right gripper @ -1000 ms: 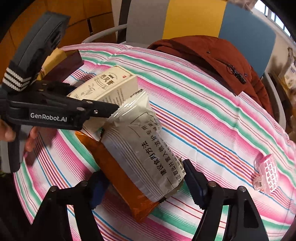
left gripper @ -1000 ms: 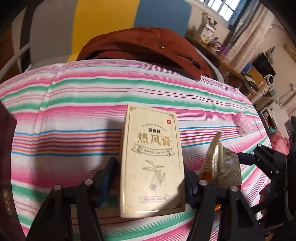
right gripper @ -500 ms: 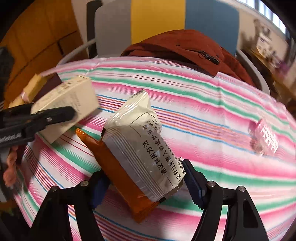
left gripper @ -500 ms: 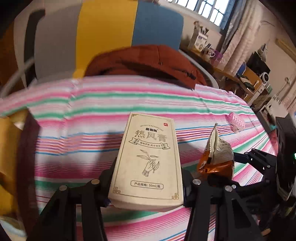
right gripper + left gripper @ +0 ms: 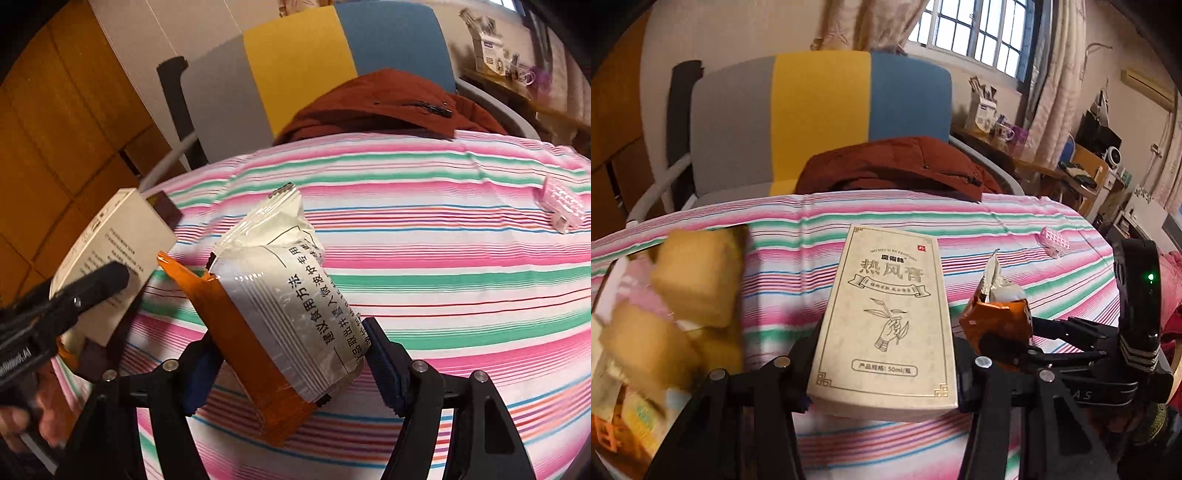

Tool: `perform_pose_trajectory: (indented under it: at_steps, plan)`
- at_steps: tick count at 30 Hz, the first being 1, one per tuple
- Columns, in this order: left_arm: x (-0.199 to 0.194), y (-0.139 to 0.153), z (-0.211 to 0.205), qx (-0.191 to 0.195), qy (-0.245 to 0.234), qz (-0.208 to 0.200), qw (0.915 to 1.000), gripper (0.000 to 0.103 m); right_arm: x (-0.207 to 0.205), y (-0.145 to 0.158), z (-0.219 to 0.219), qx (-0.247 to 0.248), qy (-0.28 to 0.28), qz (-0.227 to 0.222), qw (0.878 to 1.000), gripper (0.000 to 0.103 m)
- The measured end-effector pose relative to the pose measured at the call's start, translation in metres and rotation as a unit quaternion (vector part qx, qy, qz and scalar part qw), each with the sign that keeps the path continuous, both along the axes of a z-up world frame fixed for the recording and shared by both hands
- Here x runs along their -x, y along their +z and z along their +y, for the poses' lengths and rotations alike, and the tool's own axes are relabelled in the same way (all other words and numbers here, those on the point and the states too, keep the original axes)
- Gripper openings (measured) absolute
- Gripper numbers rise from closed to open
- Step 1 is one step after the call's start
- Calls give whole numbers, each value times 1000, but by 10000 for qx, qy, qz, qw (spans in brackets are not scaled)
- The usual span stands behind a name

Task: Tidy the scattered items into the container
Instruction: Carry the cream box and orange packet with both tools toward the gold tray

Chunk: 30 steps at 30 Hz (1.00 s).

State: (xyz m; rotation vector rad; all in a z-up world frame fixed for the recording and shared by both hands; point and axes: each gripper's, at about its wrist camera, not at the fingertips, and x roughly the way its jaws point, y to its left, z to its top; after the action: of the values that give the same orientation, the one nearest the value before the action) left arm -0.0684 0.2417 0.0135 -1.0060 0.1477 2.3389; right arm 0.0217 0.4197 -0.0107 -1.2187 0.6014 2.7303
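Left tongs (image 5: pixel 882 373): mine, pinching the cream box (image 5: pixel 886 321), lifted above the striped table (image 5: pixel 1015 221).
Right tongs (image 5: pixel 291 362): just closing, pinching the orange-and-white snack packet (image 5: pixel 280 302), right of the box.
Pink clip (image 5: pixel 561 203): on the table, well right of the box.

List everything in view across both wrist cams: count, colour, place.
Carton: 1, cream, clamped in left gripper, lifted above the cloth.
Snack packet: 1, silver and orange, clamped in right gripper.
Hair clip: 1, pink, far right on the cloth.
Container: 1, dark-walled, blurred yellow and pink items inside, left edge.
Striped cloth: 1, pink, green and white, covers the surface.
Jacket: 1, rust red, on the chair.
Chair: 1, grey, yellow, blue, behind.
Left gripper: black.
Right gripper: black, its jaws have been closing slightly on the packet.
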Motion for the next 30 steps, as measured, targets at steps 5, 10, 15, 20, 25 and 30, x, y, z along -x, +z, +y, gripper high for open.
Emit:
perform_pose_trajectory:
  at_steps: [5, 10, 15, 20, 25, 30]
  plan:
    - [-5, 13, -45, -87, 274, 185, 9994, 53, 14, 20, -38, 126, 234, 387, 9989, 72]
    - [-1, 23, -96, -189, 720, 310, 9967, 53, 33, 40, -81, 201, 611, 728, 9953, 72]
    - [4, 26, -144, -161, 1195, 477, 9916, 53, 53, 58, -125, 276, 1011, 971, 9897, 72]
    - [9, 14, -183, -83, 1560, 482, 9865, 53, 76, 68, -165, 225, 1353, 1054, 9849, 72]
    - [11, -2, -208, -10, 1733, 450, 9838, 53, 96, 69, -190, 63, 1529, 1013, 9830, 72]
    - [14, -14, -216, -16, 1768, 423, 9833, 52, 116, 62, -210, -403, 1482, 765, 9852, 72]
